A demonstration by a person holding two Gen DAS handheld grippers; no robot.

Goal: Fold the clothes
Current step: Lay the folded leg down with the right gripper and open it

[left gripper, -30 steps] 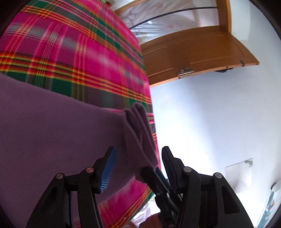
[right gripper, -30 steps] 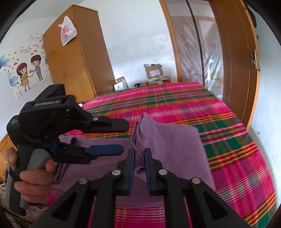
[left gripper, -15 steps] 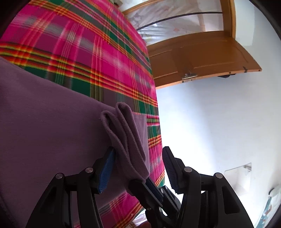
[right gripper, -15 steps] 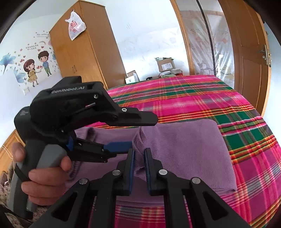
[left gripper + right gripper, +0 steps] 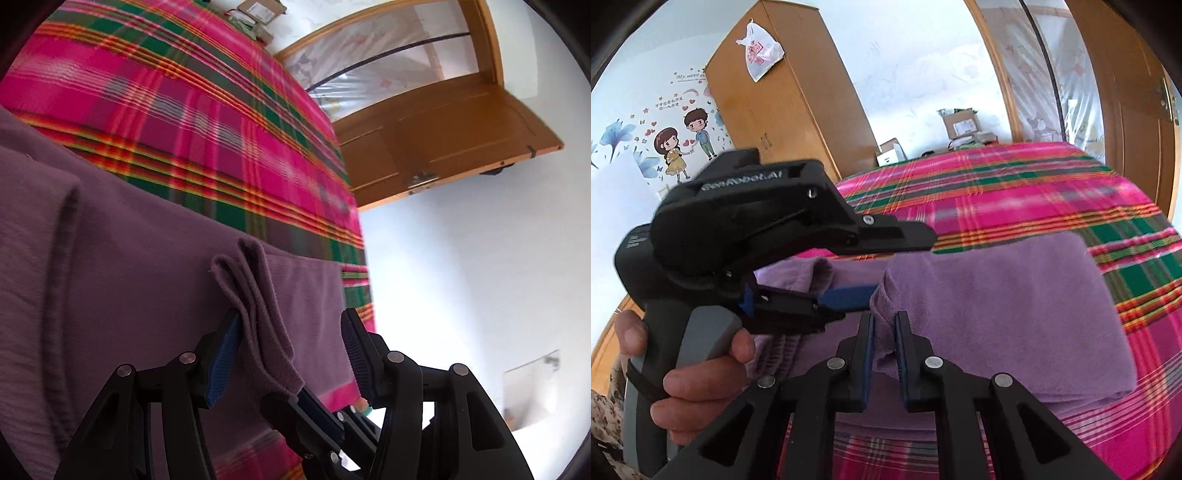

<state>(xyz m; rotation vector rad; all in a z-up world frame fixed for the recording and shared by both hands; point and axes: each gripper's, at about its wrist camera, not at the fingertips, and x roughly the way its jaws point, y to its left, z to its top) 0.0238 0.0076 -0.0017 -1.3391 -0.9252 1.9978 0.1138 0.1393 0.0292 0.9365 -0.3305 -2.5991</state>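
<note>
We see the right claw [image 5: 884, 328] pinching a bunched edge of the purple cloth [image 5: 1004, 302], its two blue-padded fingers pressed close on the fabric just ahead of the camera. From that pinch the cloth spreads forward and to the right over the plaid bed [image 5: 1052, 192], lying folded with a thick edge near the claw. The left claw [image 5: 288, 343] stands spread, its jaws wide apart on either side of the same raised fold; the left pad [image 5: 223, 354] lies against the fold, while the right pad is clear of it, so nothing is clamped there. In the right wrist view the left claw comes in from the left, one finger above the cloth and the blue-padded one below, beside the pinch, and a hand [image 5: 687, 365] grips its grey handle. Beyond the claws the bed runs to a wardrobe [image 5: 790, 96] on the left and a door [image 5: 443, 147] on the right.
</note>
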